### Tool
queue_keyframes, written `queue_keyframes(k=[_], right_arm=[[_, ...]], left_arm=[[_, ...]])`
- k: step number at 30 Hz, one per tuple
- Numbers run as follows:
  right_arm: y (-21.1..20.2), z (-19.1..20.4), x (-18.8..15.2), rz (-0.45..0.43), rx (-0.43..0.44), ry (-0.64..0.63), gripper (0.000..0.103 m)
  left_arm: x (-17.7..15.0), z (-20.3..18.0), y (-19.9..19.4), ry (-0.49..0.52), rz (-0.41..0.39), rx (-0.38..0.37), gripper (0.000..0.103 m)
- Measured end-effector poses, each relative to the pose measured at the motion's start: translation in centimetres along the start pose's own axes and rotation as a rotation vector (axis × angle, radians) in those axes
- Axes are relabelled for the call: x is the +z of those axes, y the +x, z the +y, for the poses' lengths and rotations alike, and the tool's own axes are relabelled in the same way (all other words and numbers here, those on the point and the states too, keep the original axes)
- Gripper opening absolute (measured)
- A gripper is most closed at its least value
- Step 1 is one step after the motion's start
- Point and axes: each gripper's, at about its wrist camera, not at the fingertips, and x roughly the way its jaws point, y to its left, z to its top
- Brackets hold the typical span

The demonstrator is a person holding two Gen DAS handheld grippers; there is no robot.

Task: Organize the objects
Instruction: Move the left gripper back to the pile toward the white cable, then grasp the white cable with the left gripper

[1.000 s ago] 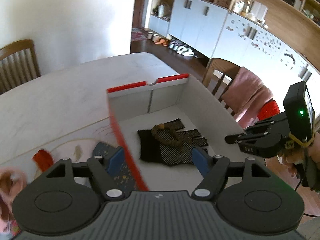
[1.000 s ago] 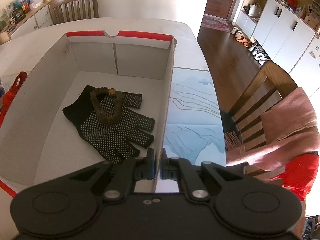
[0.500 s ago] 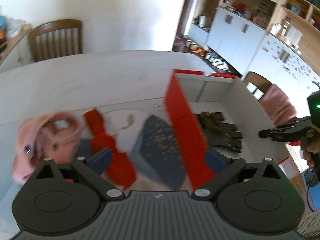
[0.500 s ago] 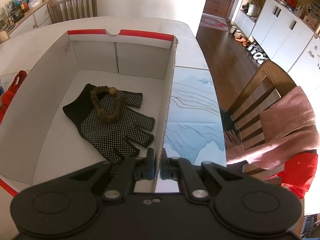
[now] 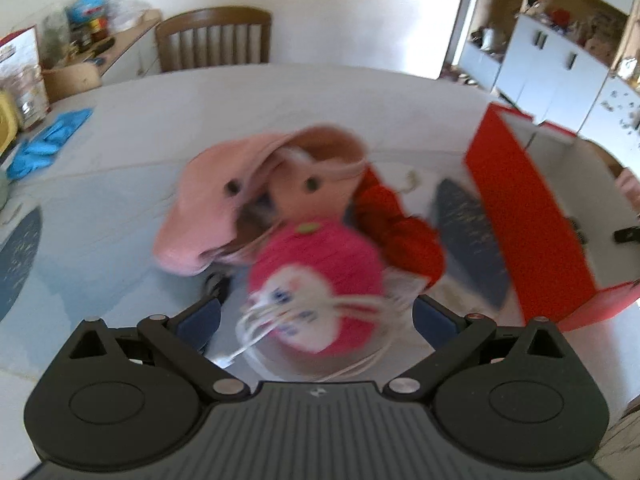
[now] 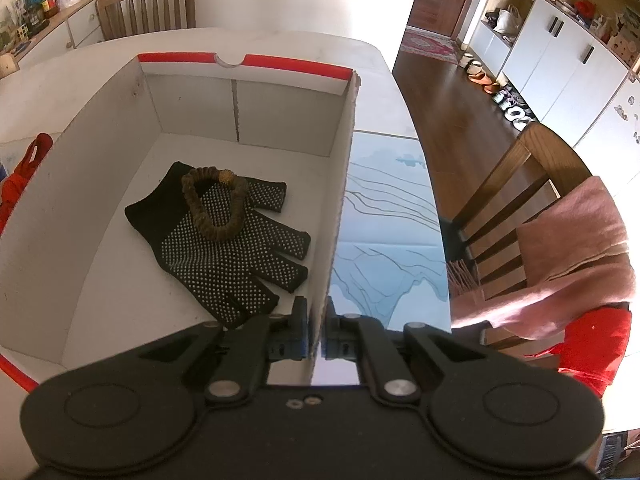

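Observation:
My left gripper [image 5: 316, 312] is open wide just above a bright pink round pouch [image 5: 320, 256] with a white rabbit face, which sits between the fingers untouched. Behind the pouch lie a pale pink cap [image 5: 216, 208], a red cord bundle [image 5: 400, 224] and a dark blue patterned piece [image 5: 468, 232]. The red-sided box [image 5: 528, 216] stands to their right. My right gripper [image 6: 316, 328] is shut on the box's right wall [image 6: 340, 200]. Inside the box lies a black dotted glove [image 6: 224, 256] with a brown bead bracelet [image 6: 214, 208] on top.
Blue gloves [image 5: 48, 140] lie at the table's far left, near a cluttered sideboard [image 5: 80, 52]. A wooden chair [image 5: 212, 40] stands behind the table. A blue placemat [image 6: 384, 220] lies right of the box, and a chair draped in pink cloth [image 6: 576, 248] stands beyond the table edge.
My left gripper swung left from over the box to above the pink pouch and cap, and its fingers spread wider. The right gripper kept its hold on the box wall.

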Motion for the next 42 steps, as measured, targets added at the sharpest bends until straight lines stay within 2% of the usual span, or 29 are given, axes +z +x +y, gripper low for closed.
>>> queue_keyframes(k=[3,7,13,17,19,23,25,27,29,32,38,42], right_arm=[[0.0,0.1,0.0,0.003,-0.002,-0.004,0.006],[0.0,0.2,0.1,0.006,-0.005,-0.008,0.006],[0.0,0.3,0.0,0.007,-0.008,-0.011,0.006],[0.0,0.4,0.1,0.009,-0.008,-0.011,0.006],[0.0,0.4,0.1,0.009,-0.010,-0.012,0.006],[0.1,0.3,0.1,0.010,-0.009,-0.011,0.006],[0.1,0.3,0.1,0.010,-0.009,-0.012,0.006],[0.1,0.4,0.1,0.011,-0.009,-0.012,0.006],[0.1,0.4,0.1,0.011,-0.009,-0.012,0.006],[0.1,0.3,0.0,0.010,-0.009,-0.011,0.006],[0.2,0.2,0.0,0.010,-0.006,-0.006,0.006],[0.2,0.2,0.0,0.011,-0.007,-0.007,0.006]], left_arm=[[-0.8,1.1,0.7,0.008,0.022,0.038,0.103],[-1.6,2.1,1.8,0.025,0.039,0.049,0.103],[-1.9,3.0,3.6,0.070,0.051,0.160,0.102],[-2.0,3.8,4.1,0.055,0.052,0.155,0.100],[-2.0,3.9,4.3,0.047,0.055,0.132,0.092],[-1.9,4.0,5.0,0.027,0.069,0.088,0.061],[-1.9,4.2,5.2,0.012,0.078,0.060,0.052],[-1.8,4.2,5.3,0.006,0.080,0.041,0.037],[-1.8,4.1,5.4,0.001,0.080,0.029,0.032],[-1.5,3.8,5.5,0.012,0.080,0.021,0.017],[-1.6,3.5,4.0,0.021,0.048,-0.020,0.009],[-1.6,3.3,2.3,0.011,0.007,-0.037,0.009]])
